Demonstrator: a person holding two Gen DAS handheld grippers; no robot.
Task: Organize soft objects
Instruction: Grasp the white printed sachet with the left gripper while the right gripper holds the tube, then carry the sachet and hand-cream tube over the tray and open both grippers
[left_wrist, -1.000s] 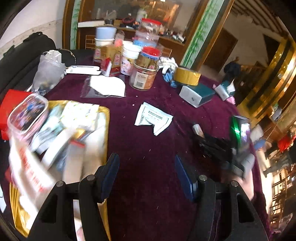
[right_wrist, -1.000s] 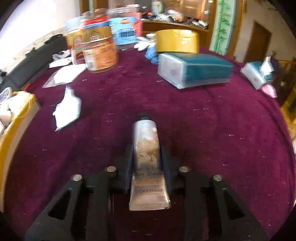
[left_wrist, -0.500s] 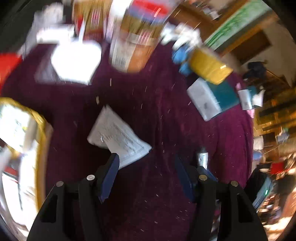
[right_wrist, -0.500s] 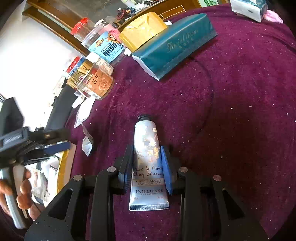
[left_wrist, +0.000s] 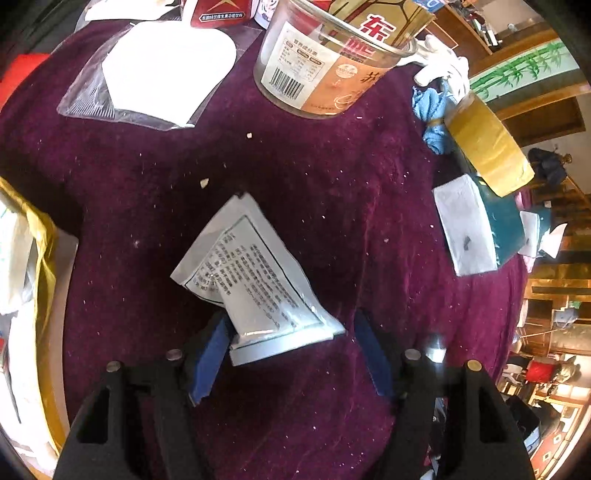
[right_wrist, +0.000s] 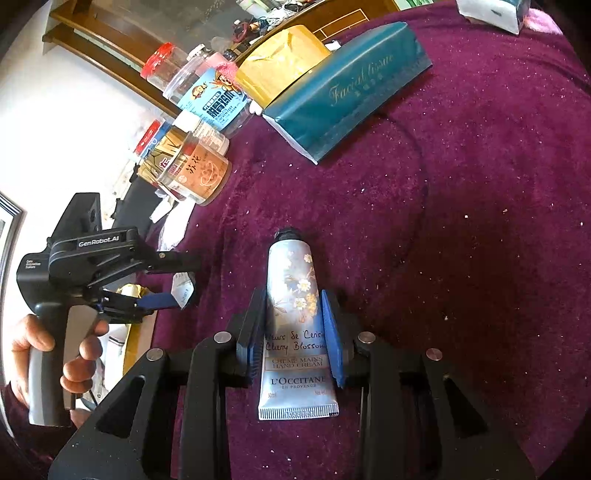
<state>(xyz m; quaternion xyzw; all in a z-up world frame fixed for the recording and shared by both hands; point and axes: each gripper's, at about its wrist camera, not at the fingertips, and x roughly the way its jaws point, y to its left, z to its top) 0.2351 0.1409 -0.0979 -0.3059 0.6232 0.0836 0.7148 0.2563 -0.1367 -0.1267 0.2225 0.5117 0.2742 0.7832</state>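
Left wrist: left gripper (left_wrist: 291, 350) released, jaws spread either side of the near end of a white sachet (left_wrist: 251, 277) lying mid-table on the purple cloth (left_wrist: 332, 184), jar (left_wrist: 325, 70) toward the far edge. Right wrist: right gripper (right_wrist: 293, 332) clenched on the hand-cream tube (right_wrist: 295, 325), cap pointing away, tissue pack (right_wrist: 351, 88) farther back.

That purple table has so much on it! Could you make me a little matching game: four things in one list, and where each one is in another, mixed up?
Things:
1. hand cream tube
2. white packet
3. yellow tape roll
4. clear jar

Places:
A. lying flat between the open left gripper fingers
B. on top of the teal tissue pack
C. clamped in the right gripper
D. standing on the cloth beyond the packet

Pairs: 1-C, 2-A, 3-B, 4-D
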